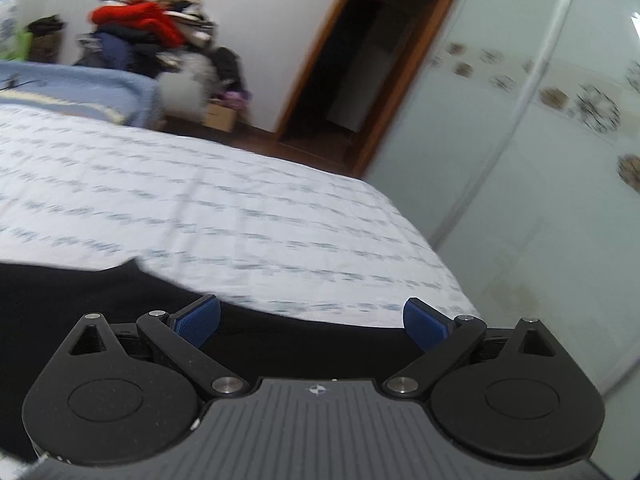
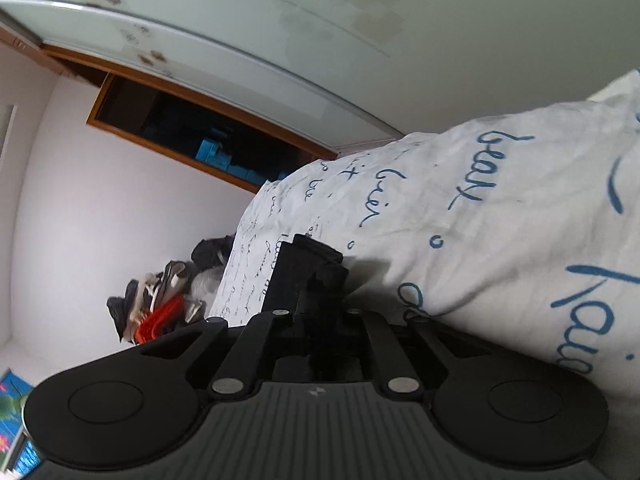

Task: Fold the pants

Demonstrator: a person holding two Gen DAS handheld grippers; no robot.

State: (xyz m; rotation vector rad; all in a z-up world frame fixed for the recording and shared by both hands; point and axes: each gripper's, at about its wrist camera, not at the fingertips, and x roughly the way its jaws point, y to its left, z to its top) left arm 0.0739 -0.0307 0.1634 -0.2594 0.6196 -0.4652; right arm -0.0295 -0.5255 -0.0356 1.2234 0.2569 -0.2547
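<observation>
The black pants [image 1: 80, 292] lie on the white bed sheet [image 1: 200, 200] with blue writing, filling the lower left of the left wrist view. My left gripper [image 1: 312, 316] hovers just over their edge, open, its blue pads [image 1: 200, 320] wide apart with nothing between them. In the right wrist view, rolled on its side, my right gripper [image 2: 316, 308] is shut on a bunched fold of the black pants [image 2: 304, 268], which hides the fingertips. Behind it the printed sheet [image 2: 480, 220] rises.
The bed's far corner ends near a pale sliding wardrobe door [image 1: 520, 120] and a dark wood-framed opening [image 1: 360, 60]. A heap of clothes [image 1: 152, 28] with a red garment stands against the far wall. A blue blanket [image 1: 80, 84] lies at the bed's far left.
</observation>
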